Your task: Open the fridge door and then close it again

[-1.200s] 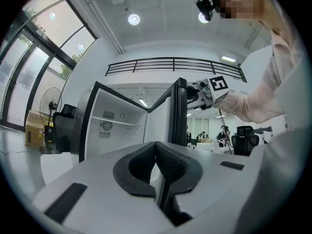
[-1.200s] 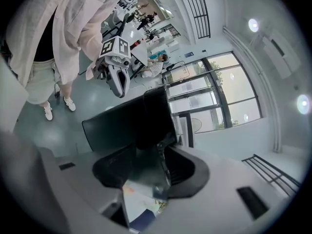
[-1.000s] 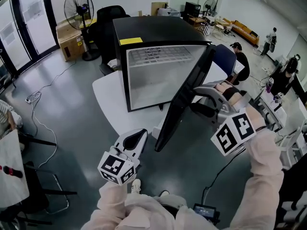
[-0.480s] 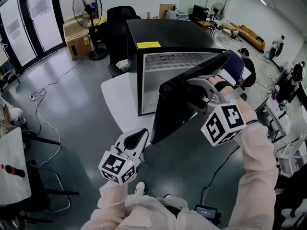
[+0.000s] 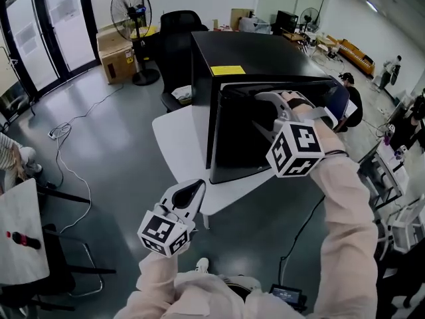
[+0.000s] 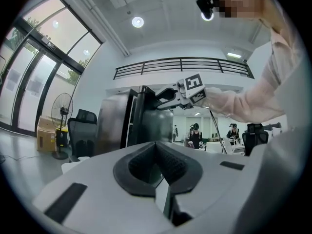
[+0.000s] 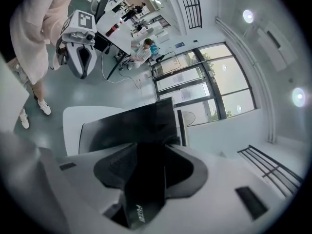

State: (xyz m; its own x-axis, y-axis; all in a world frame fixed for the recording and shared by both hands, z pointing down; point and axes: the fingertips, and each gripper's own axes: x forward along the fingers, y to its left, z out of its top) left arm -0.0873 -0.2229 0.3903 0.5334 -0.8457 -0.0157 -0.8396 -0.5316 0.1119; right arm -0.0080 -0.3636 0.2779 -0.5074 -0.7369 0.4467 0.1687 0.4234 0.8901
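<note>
The black fridge (image 5: 259,52) stands on a white round table (image 5: 174,138). Its door (image 5: 242,141) is swung almost flat against the body, with a narrow gap left at the handle side. My right gripper (image 5: 264,104) is shut on the door's top edge. In the right gripper view the dark door slab (image 7: 127,126) runs between the pads (image 7: 114,167). My left gripper (image 5: 191,191) hangs low in front of the table, shut and holding nothing. It points level at the fridge (image 6: 119,126), and the right gripper (image 6: 166,94) shows on the door.
A standing fan (image 5: 131,12), a cardboard box (image 5: 114,52) and a black office chair (image 5: 174,38) stand behind the fridge on the left. A cable (image 5: 66,151) trails over the grey floor. Desks and people fill the right side (image 5: 398,121).
The door has swung from wide open to nearly shut against the fridge, the right gripper moving along with it on its top edge. The left gripper stays low and shut.
</note>
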